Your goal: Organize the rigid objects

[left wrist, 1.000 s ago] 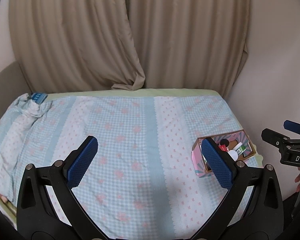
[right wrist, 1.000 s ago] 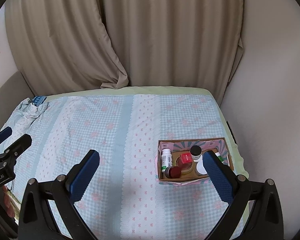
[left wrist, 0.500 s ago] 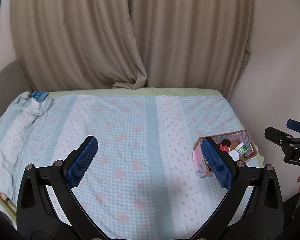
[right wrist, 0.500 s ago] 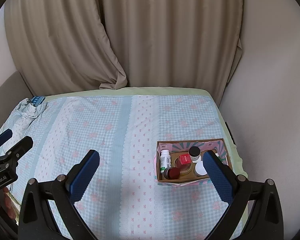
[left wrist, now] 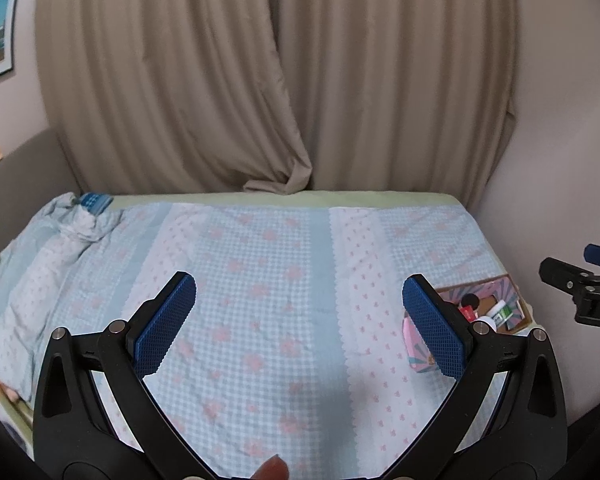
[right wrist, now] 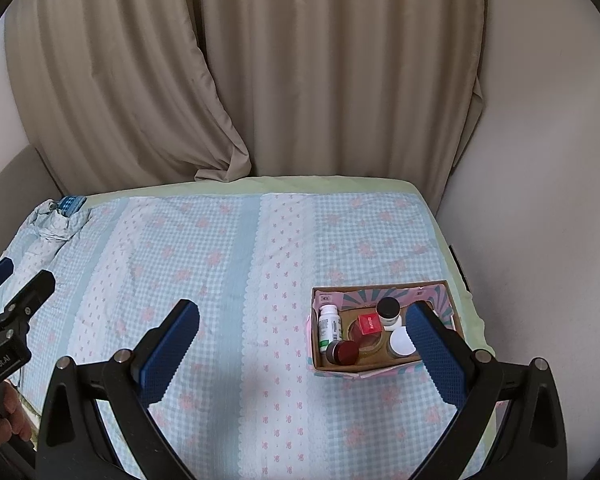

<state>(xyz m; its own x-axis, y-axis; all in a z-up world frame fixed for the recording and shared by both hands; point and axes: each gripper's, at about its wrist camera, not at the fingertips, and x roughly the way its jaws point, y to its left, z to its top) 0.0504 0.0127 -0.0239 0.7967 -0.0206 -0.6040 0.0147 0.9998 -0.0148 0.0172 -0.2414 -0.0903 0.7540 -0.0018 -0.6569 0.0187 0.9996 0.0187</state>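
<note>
Since a second ago both views have tilted up slightly, so the box sits lower toward the fingers. The left gripper (left wrist: 300, 326) and right gripper (right wrist: 302, 350) both hang over the bed with blue-padded fingers spread wide, holding nothing. The shallow pink-patterned cardboard box (right wrist: 436, 294) lies just inside the right gripper's right finger, its long axis running across the fingers. In it a white pill bottle (right wrist: 329, 322) lies pointing away from the fingers, beside a dark red-lidded jar (right wrist: 343, 352), a red cube (right wrist: 369, 323), a black-lidded jar (right wrist: 389, 310) and a white round lid (right wrist: 401, 340). The blue checked floral bedspread (right wrist: 204, 264) lies open between and left of the fingers; the box is close to the bed's right edge by the wall.
</note>
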